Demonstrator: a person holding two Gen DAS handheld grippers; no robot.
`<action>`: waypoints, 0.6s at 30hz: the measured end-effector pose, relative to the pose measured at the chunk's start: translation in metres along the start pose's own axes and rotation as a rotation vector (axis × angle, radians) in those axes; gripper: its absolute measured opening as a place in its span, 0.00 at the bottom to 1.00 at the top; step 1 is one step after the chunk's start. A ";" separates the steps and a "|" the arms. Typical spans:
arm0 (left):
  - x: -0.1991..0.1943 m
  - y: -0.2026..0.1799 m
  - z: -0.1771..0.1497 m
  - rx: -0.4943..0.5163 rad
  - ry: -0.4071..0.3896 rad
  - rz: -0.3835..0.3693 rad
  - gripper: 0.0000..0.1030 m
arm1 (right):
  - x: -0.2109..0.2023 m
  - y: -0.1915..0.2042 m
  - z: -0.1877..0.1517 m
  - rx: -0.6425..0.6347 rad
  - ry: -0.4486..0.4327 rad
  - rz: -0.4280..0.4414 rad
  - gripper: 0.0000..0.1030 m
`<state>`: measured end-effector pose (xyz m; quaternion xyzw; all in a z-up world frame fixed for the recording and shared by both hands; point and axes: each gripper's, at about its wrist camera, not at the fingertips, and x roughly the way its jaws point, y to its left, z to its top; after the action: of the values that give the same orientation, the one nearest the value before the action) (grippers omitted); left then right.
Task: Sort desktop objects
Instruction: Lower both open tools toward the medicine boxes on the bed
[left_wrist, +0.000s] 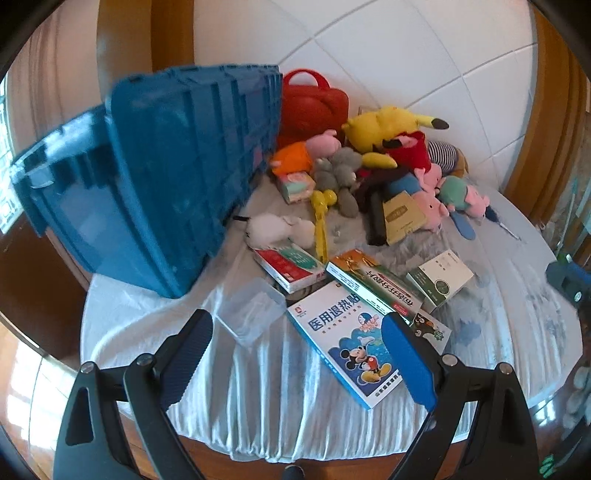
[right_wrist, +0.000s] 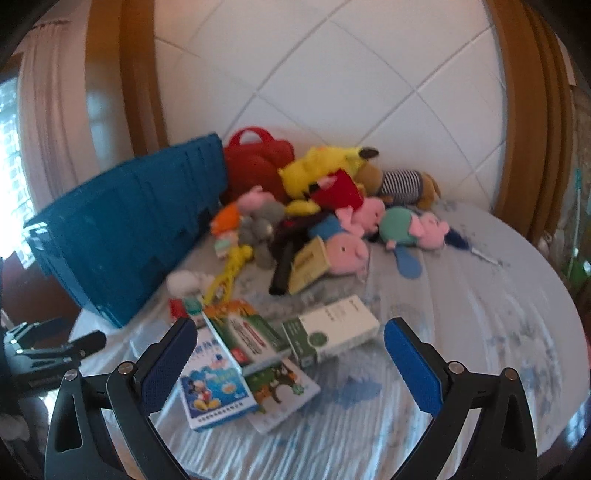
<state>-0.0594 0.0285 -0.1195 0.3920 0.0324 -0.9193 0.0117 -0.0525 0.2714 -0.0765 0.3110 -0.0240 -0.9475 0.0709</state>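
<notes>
Both cameras look forward and down over the desk (left_wrist: 258, 387) from its near edge. The left view sits closer, by the blue crate (left_wrist: 166, 177); the right looks from further right. Both share the toy pile (right_wrist: 332, 206) and boxes (right_wrist: 332, 332).

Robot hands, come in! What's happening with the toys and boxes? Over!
Left gripper open, empty. Right gripper open, empty. Blue cartoon-mouse cardboard box nearest, untouched. Clear plastic box beside it; tilted blue plastic crate behind.
</notes>
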 end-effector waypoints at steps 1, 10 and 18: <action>0.004 -0.001 0.001 0.002 0.004 -0.007 0.91 | 0.006 -0.001 -0.002 0.000 0.015 -0.009 1.00; 0.057 -0.015 0.013 0.048 0.058 -0.064 0.91 | 0.053 -0.024 -0.013 0.071 0.123 -0.106 0.95; 0.126 -0.036 0.001 0.103 0.156 -0.064 0.84 | 0.120 -0.035 -0.048 0.099 0.252 -0.106 0.77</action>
<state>-0.1494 0.0652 -0.2080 0.4614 -0.0013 -0.8863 -0.0405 -0.1238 0.2883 -0.1890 0.4316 -0.0452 -0.9009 0.0075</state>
